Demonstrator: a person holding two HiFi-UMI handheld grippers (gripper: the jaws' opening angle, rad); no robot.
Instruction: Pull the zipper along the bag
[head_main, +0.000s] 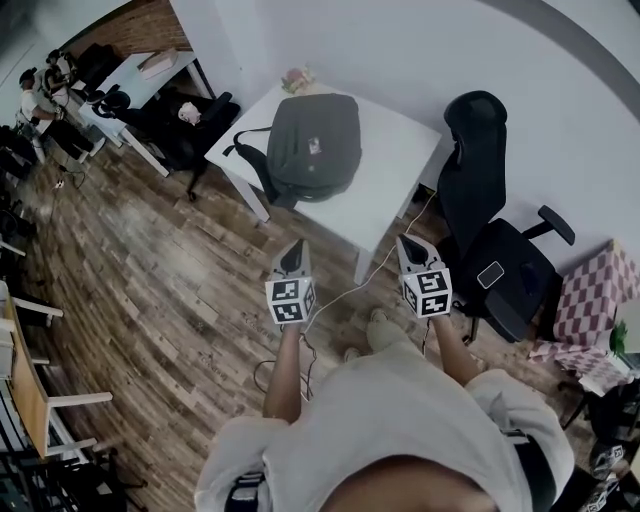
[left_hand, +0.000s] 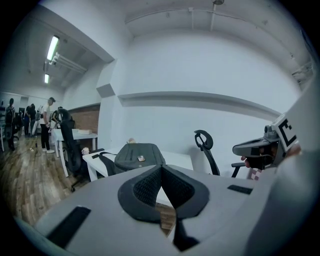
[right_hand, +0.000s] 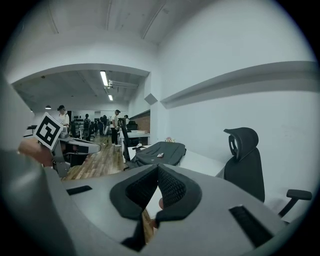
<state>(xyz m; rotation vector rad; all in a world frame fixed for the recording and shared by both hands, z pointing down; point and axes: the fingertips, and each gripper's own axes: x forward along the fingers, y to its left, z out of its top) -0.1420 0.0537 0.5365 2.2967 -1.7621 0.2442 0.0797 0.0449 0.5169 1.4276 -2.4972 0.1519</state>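
Note:
A dark grey backpack (head_main: 312, 148) lies flat on a white table (head_main: 400, 170), its straps hanging over the left edge. The bag also shows in the left gripper view (left_hand: 139, 155) and the right gripper view (right_hand: 160, 152), well ahead of the jaws. My left gripper (head_main: 292, 256) and right gripper (head_main: 412, 248) are held side by side in the air over the floor, short of the table's near edge. Both are shut with nothing between the jaws (left_hand: 161, 170) (right_hand: 157, 171). No zipper pull can be made out at this distance.
A black office chair (head_main: 490, 240) stands right of the table, a phone on its seat. A white cable (head_main: 375, 270) runs off the table onto the wooden floor. A checkered cloth (head_main: 590, 300) lies at the far right. Further desks, chairs and people stand at the upper left.

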